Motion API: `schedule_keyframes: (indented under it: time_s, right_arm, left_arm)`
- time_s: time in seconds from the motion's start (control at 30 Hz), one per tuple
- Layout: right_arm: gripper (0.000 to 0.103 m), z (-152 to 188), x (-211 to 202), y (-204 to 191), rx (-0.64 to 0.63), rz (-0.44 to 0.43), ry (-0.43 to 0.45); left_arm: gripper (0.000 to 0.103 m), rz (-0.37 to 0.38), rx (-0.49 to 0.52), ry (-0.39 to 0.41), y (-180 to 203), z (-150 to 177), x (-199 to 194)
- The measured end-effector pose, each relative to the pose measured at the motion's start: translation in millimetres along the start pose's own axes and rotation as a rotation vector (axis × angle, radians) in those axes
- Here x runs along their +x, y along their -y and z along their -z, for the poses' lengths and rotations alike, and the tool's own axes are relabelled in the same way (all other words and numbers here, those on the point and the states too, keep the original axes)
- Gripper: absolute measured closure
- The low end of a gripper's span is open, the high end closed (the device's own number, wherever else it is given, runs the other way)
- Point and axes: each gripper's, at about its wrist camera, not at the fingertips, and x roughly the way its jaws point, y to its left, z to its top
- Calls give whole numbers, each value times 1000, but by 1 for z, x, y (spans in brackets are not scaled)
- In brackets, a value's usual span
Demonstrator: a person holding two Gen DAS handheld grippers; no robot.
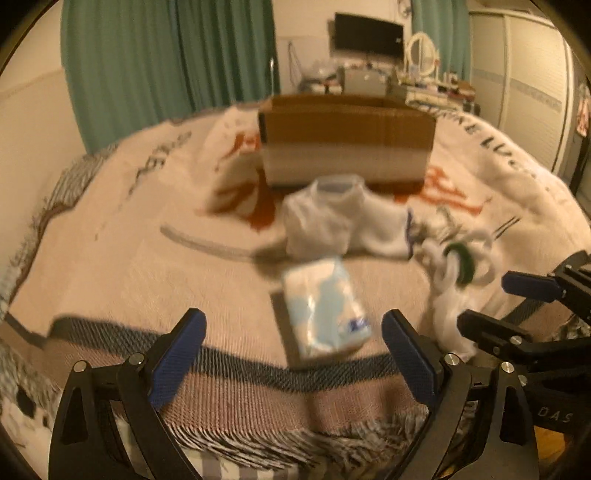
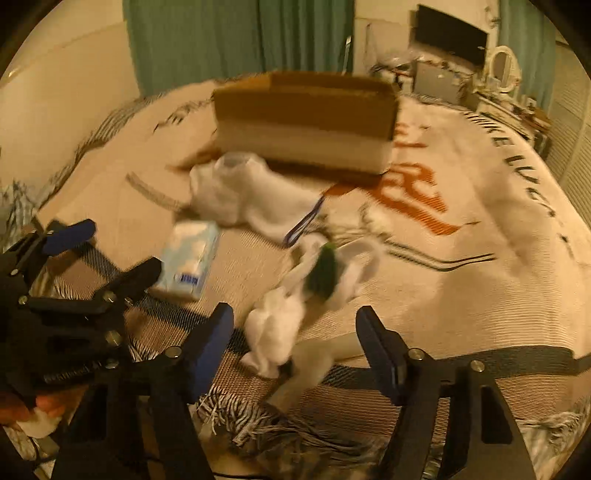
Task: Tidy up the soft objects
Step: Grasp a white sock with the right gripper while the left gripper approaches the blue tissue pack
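A pale blue tissue pack [image 1: 325, 310] lies on the bed blanket just ahead of my open left gripper [image 1: 293, 332]; it also shows in the right wrist view [image 2: 190, 254]. A white folded garment [image 1: 340, 221] lies behind it, seen too in the right wrist view [image 2: 251, 195]. A white plush toy with a green patch [image 2: 314, 288] lies ahead of my open, empty right gripper [image 2: 295, 332], and shows in the left wrist view [image 1: 458, 266]. A cardboard box [image 1: 347, 140] stands at the back, also in the right wrist view [image 2: 306, 118].
A cream blanket [image 2: 480, 229] with orange and black lettering covers the bed; its fringed edge is near me. A white bag [image 1: 229, 162] leans left of the box. Green curtains [image 1: 166, 55], a desk with a monitor [image 1: 369, 33] and a wardrobe stand behind.
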Motion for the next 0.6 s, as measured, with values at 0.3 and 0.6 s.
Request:
schedule_keyframes:
  time_s: [0.3,0.6]
  right_arm:
    - [53,3,35,-16,-43,-27,-80]
    - [77,-6,12,-10,-48,-48,-2]
  left_arm:
    - [8,1,-27,-14,-10,3,3]
    - [9,11,-17,-28,-7,-1,8]
